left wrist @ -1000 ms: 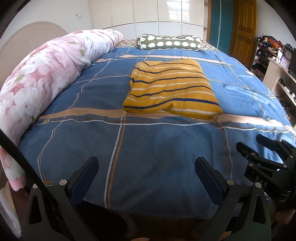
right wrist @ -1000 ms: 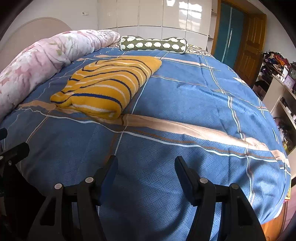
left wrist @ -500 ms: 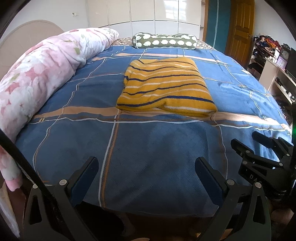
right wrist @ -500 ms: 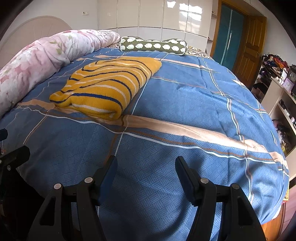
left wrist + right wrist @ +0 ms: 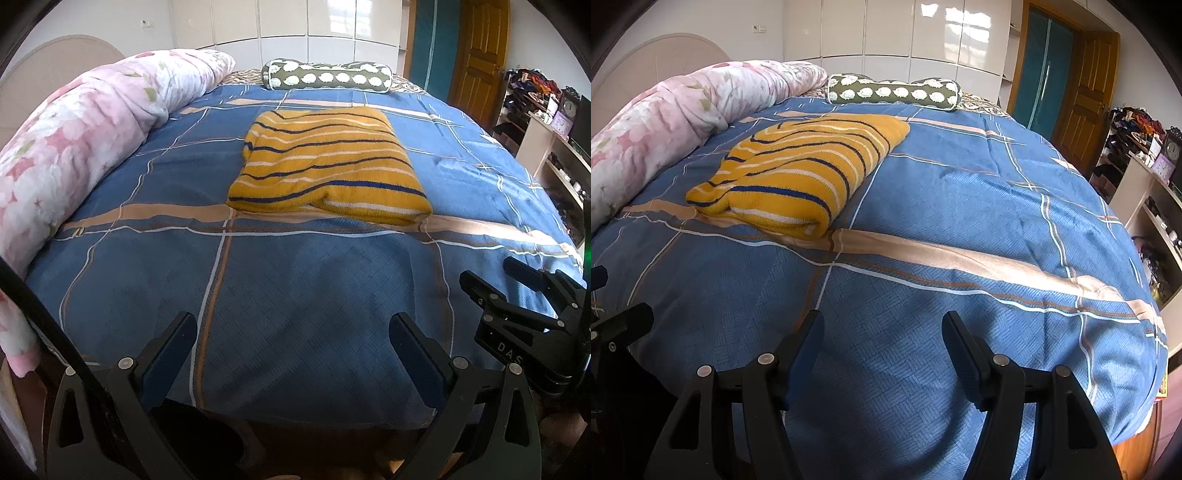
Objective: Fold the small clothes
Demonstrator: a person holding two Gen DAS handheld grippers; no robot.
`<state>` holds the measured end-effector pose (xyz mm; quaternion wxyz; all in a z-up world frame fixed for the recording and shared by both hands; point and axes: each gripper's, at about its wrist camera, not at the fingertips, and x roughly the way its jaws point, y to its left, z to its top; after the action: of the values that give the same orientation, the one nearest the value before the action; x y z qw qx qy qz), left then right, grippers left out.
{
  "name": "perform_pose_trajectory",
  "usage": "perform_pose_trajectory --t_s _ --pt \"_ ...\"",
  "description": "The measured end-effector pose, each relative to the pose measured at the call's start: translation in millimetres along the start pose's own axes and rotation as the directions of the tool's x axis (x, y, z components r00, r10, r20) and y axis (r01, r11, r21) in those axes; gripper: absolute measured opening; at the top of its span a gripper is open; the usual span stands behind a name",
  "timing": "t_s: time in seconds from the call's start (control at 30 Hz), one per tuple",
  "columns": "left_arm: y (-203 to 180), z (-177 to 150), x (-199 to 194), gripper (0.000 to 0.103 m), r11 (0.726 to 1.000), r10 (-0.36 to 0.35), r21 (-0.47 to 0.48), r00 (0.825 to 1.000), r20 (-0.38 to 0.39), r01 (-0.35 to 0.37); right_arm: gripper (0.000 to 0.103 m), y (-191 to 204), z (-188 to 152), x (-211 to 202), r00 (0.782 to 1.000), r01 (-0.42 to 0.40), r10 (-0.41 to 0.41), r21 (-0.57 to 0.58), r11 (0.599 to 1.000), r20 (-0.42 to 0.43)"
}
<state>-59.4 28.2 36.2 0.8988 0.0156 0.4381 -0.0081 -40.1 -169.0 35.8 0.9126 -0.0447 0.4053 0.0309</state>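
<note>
Blue bed [image 5: 295,295] — folded sweater [image 5: 325,173], bolster [image 5: 325,75], pink quilt [image 5: 74,147].

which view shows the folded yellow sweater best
The left wrist view: the folded yellow sweater lies near centre, seen square-on with its whole outline. The right wrist view shows it off to the left, seen at an angle.

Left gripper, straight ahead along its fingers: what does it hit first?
Likely the blue bedspread, which fills the gap ahead of the open left gripper. Farther along that line lies the folded yellow striped sweater; depth is unclear.
</note>
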Motion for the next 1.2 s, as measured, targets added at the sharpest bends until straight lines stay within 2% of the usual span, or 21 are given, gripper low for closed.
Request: perform_pose_trajectory --t_s 1.2 --pt "-0.4 -4.8 5.5 0.103 1.000 -0.004 -0.009 1.000 -0.023 0.004 0.073 -1.2 0.0 -1.5 1.000 0.010 -0.010 0.017 1.000 0.023"
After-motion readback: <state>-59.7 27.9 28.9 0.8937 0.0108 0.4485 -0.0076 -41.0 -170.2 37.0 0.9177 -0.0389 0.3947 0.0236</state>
